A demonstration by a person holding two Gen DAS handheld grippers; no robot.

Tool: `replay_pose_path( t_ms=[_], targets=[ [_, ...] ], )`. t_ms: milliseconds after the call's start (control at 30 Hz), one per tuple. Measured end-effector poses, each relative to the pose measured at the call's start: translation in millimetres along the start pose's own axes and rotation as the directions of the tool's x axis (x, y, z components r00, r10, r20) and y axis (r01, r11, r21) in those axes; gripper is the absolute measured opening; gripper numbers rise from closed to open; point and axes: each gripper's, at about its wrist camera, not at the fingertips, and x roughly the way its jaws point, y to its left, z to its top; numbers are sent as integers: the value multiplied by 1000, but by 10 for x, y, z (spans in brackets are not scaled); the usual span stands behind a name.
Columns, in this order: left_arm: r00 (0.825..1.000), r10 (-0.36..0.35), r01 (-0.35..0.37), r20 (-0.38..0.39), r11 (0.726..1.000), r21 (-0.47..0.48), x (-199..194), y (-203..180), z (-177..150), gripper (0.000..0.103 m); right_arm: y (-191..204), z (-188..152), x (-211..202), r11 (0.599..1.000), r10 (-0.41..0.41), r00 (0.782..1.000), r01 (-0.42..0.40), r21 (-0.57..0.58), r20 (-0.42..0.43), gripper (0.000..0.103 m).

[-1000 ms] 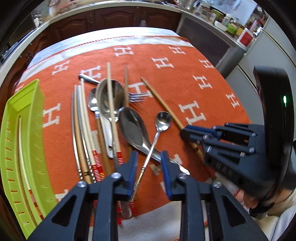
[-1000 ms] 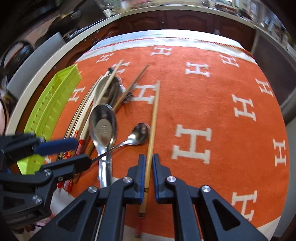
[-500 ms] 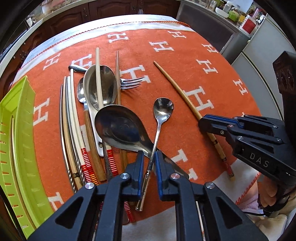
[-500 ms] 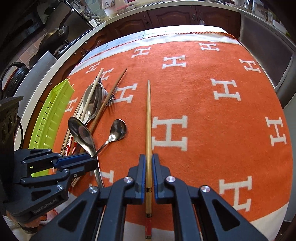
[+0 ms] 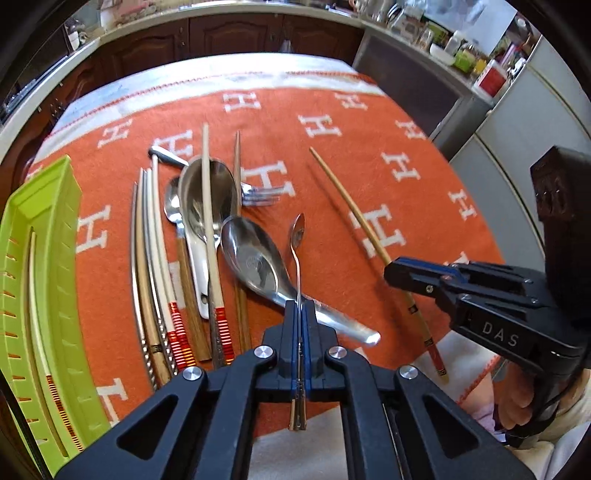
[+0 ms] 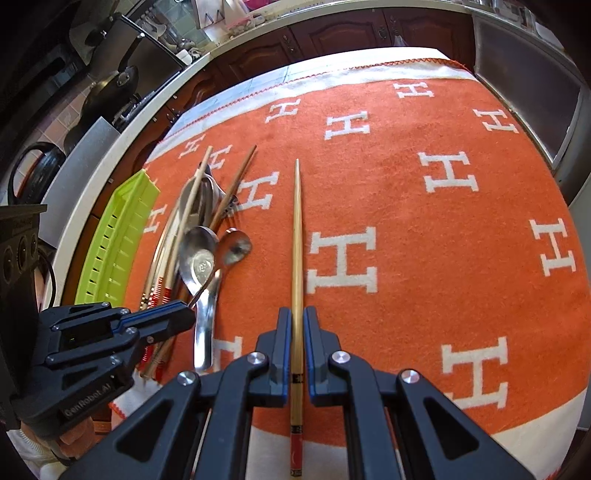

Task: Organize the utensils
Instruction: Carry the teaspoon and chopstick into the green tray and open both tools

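My left gripper [image 5: 299,310] is shut on the handle of a small steel spoon [image 5: 297,236] and holds it edge-on above the pile; it also shows in the right wrist view [image 6: 236,245]. My right gripper [image 6: 295,321] is shut on a bamboo chopstick [image 6: 296,229] and holds it lifted over the orange cloth [image 6: 424,229]. A large steel spoon [image 5: 255,258], another ladle spoon [image 5: 207,195], a fork [image 5: 258,194] and several chopsticks [image 5: 155,251] lie in a pile on the cloth. A green tray [image 5: 40,258] at the left holds one chopstick [image 5: 35,295].
The table's near edge has a white border of cloth [image 5: 280,454]. Kitchen cabinets [image 5: 236,33] and a counter with jars [image 5: 461,48] stand beyond the far edge. A stove with pans [image 6: 110,85] is at the far left.
My left gripper has lifted the small spoon off the cloth and turned it edge-on. My right gripper has raised the chopstick a little higher. Both views have pulled back from the table.
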Motion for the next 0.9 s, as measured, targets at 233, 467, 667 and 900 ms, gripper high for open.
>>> replay_pose_path(
  t_ms=[233,467,667,900],
  targets=[
    [997,-5,8,79,999,-33,-377,94,-35,0,167,56,-187,999,47,999,-46,-6,28,6],
    [981,91,-70,169,990,-125,-925,467,-49,0,558,256,-379,986,166,986,-165,-40,25,6],
    [936,293,-245,196,940,-237,-1272,952,-123,0,1172,432,-398,963,245,969,-245,-116,-11,6],
    [909,382,-315,169,892,-323,-1373,1466,-302,0,1908,513,-29,945,276,957,-288,-153,-92,6]
  ],
)
